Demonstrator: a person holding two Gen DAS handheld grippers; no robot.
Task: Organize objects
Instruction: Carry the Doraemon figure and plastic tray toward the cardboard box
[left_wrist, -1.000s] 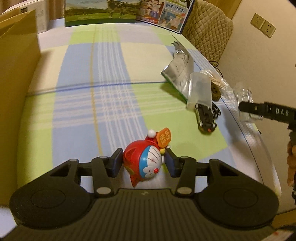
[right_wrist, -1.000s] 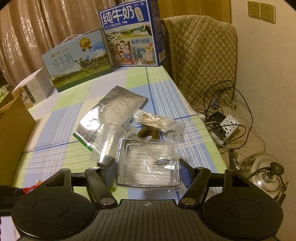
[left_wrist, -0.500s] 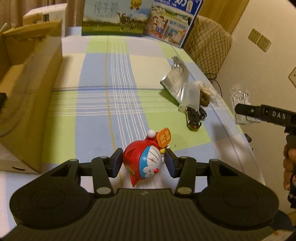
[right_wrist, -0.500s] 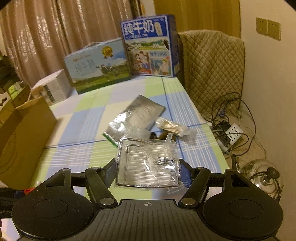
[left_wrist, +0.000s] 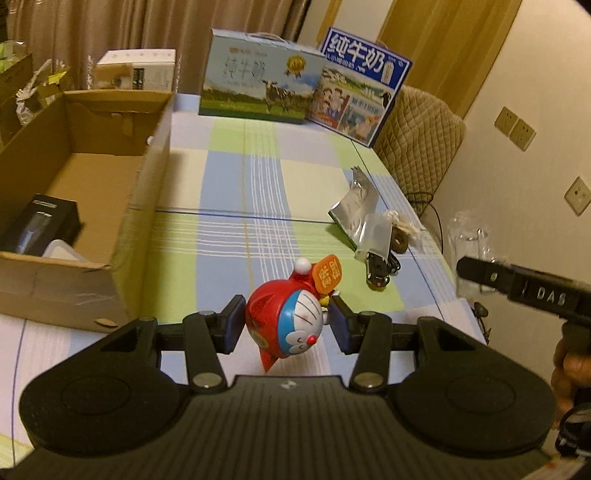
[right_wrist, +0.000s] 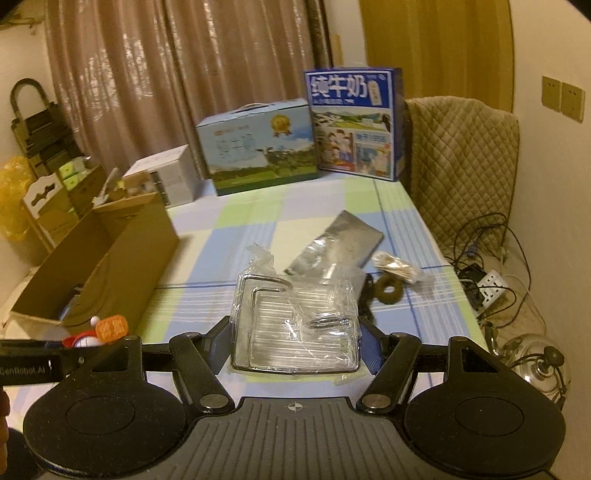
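Left hand-held gripper (left_wrist: 286, 325) pinching rigid, light toy figure (left_wrist: 286, 325); right hand-held gripper (right_wrist: 295, 338) clamping slippery, crinkly wrapped rack (right_wrist: 295, 325) sidewalls

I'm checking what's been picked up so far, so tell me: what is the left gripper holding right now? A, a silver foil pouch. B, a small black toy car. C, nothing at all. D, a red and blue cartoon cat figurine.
D: in the left wrist view the left gripper has both pads pressed on the red and blue cat figurine, held above the checked tablecloth.
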